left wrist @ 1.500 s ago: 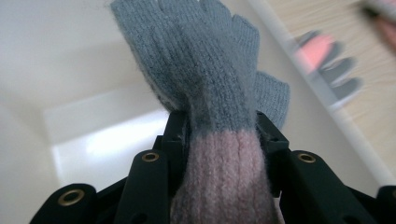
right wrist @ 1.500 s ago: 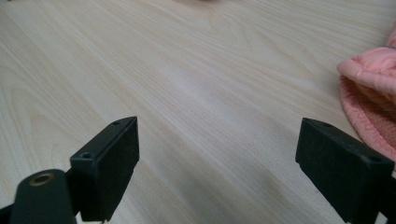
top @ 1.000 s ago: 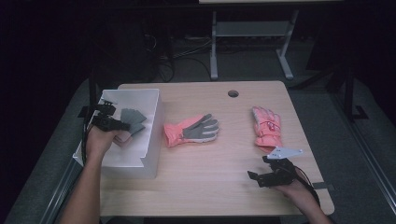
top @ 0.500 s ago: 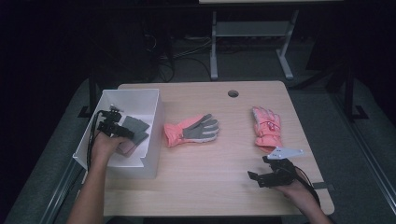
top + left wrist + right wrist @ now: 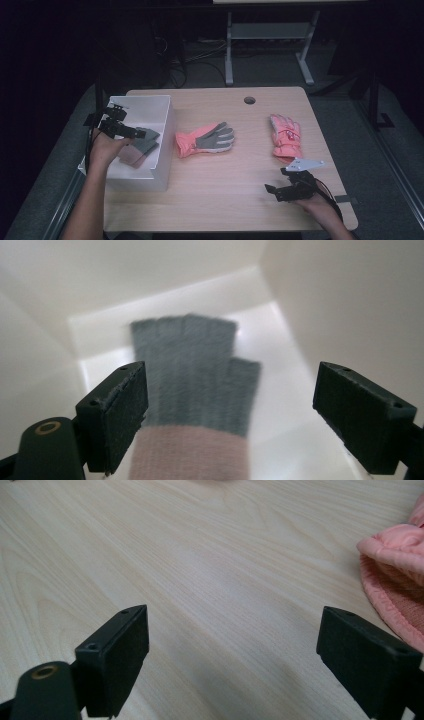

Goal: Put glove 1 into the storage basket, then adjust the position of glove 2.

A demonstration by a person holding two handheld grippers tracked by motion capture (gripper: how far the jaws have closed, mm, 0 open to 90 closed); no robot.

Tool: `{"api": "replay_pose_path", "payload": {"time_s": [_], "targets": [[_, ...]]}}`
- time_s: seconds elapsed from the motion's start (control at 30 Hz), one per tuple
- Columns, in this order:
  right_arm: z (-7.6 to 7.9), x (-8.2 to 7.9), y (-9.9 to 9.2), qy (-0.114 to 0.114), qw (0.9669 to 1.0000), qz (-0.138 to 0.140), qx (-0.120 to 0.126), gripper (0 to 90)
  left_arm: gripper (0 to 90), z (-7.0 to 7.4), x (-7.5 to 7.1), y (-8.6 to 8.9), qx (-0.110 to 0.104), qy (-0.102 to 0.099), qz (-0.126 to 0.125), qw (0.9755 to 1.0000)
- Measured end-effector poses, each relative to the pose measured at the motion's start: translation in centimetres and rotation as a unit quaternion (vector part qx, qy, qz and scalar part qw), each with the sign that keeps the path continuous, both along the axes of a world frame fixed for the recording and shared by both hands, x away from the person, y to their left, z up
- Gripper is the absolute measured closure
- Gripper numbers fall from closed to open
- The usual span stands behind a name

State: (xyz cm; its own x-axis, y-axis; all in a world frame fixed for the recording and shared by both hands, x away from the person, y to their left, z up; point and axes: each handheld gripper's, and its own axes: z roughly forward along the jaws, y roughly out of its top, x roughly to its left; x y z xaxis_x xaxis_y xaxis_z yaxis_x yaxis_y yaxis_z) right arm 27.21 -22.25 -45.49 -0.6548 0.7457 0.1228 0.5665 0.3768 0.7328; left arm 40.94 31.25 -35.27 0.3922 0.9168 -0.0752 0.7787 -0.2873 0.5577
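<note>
Lying flat in the white box [image 5: 162, 150], a grey, pink-cuffed glove [image 5: 192, 375].

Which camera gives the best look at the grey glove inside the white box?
The left gripper view: the grey glove lies flat on the floor of the white box, fingers and pink cuff plain though blurred. The high view shows it small, partly behind the left tool.

Pink-grey glove [image 5: 205, 140] palm-up mid-table [image 5: 220, 200]; pink glove [image 5: 286, 136] well right; cable hole [image 5: 249, 100] at far edge.

left tongs [image 5: 131, 133]: just opened, lifted | grey glove [image 5: 192, 370]: released, seemingly in box [image 5: 150, 107]
</note>
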Motion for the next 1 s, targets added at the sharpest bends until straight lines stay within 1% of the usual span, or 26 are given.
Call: {"api": "replay_pose_path", "payload": {"time_s": [0.03,0.07,0.1,0.2,0.23,0.3,0.33,0.37,0.4,0.43,0.47,0.5,0.53,0.57,0.6,0.63,0.67,0.7,0.73,0.77,0.87,0.93,1.0], "targets": [[0.0,0.0,0.0,0.001,1.0,0.0,0.001,13.2,14.1,0.2,-0.2,-0.2,-0.006,-0.004,-0.003,1.0],[0.0,0.0,0.0,0.001,1.0,0.0,0.001,13.2,14.1,0.7,-0.5,-0.6,-0.009,-0.01,-0.017,0.9998],[0.0,0.0,0.0,0.001,1.0,0.0,0.001,13.2,14.1,0.7,-0.5,-0.6,-0.009,-0.01,-0.017,0.9998],[0.0,0.0,0.1,0.002,1.0,0.0,-0.002,13.2,14.2,1.3,-1.0,-1.5,-0.016,-0.016,-0.04,0.9989],[0.0,0.0,0.1,0.002,1.0,0.0,-0.003,13.2,14.4,1.3,-1.0,-1.5,-0.016,-0.016,-0.04,0.9989],[0.0,0.0,0.1,0.002,1.0,0.002,-0.003,13.2,14.9,2.0,-1.5,-2.6,-0.028,-0.022,-0.063,0.9974],[0.0,0.0,0.2,0.003,1.0,0.001,-0.001,13.1,16.7,2.2,-1.6,-2.8,-0.032,-0.024,-0.069,0.9969],[0.0,0.0,0.2,0.003,1.0,0.001,-0.001,13.1,19.3,2.2,-1.6,-2.8,-0.032,-0.024,-0.069,0.9969],[0.0,0.1,0.2,0.002,1.0,0.001,-0.001,13.2,22.1,2.6,-1.9,-3.6,-0.041,-0.028,-0.085,0.9951],[0.0,0.1,0.2,0.002,1.0,0.001,-0.001,13.2,23.8,2.6,-1.9,-3.6,-0.041,-0.028,-0.085,0.9951],[0.0,0.1,0.2,0.002,1.0,0.002,-0.002,13.2,26.9,3.1,-2.2,-4.4,-0.046,-0.032,-0.101,0.9933],[0.0,0.1,0.2,0.003,1.0,0.002,-0.002,13.2,29.6,3.3,-2.3,-5.0,-0.051,-0.033,-0.11,0.992],[0.0,0.1,0.2,0.003,1.0,0.002,0.0,13.2,32.7,3.5,-2.4,-5.4,-0.056,-0.034,-0.115,0.9912],[0.0,0.1,0.2,0.002,1.0,0.002,0.0,13.2,36.4,3.7,-2.6,-6.0,-0.06,-0.035,-0.125,0.9897],[0.0,0.1,0.2,0.002,1.0,0.002,0.002,13.2,40.6,3.9,-2.6,-6.4,-0.06,-0.034,-0.131,0.989],[0.0,0.1,0.2,0.003,1.0,0.003,0.001,13.2,45.9,3.9,-2.6,-6.4,-0.06,-0.034,-0.131,0.989],[0.0,0.1,0.2,0.002,1.0,0.003,0.0,13.2,52.8,4.2,-2.8,-7.4,-0.063,-0.036,-0.146,0.9865],[0.0,0.1,0.2,0.002,1.0,0.004,0.0,13.2,57.2,4.4,-3.0,-8.1,-0.066,-0.038,-0.153,0.9853],[0.0,0.1,0.2,0.001,1.0,0.004,0.002,13.2,64.1,4.6,-3.0,-8.6,-0.068,-0.04,-0.161,0.9837],[0.0,0.1,0.2,0.0,1.0,0.005,0.002,13.2,70.8,4.7,-3.1,-9.1,-0.071,-0.042,-0.166,0.9828],[0.1,0.1,0.2,0.0,1.0,0.004,0.004,13.2,87.8,5.1,-3.3,-11.2,-0.07,-0.045,-0.185,0.9793],[0.1,0.1,0.2,0.001,1.0,0.005,0.003,13.2,89.8,5.2,-3.3,-12.5,-0.072,-0.042,-0.187,0.9789],[0.1,0.1,0.2,-0.001,1.0,0.005,0.003,13.2,89.9,5.2,-3.3,-13.8,-0.072,-0.043,-0.193,0.9776]]}}
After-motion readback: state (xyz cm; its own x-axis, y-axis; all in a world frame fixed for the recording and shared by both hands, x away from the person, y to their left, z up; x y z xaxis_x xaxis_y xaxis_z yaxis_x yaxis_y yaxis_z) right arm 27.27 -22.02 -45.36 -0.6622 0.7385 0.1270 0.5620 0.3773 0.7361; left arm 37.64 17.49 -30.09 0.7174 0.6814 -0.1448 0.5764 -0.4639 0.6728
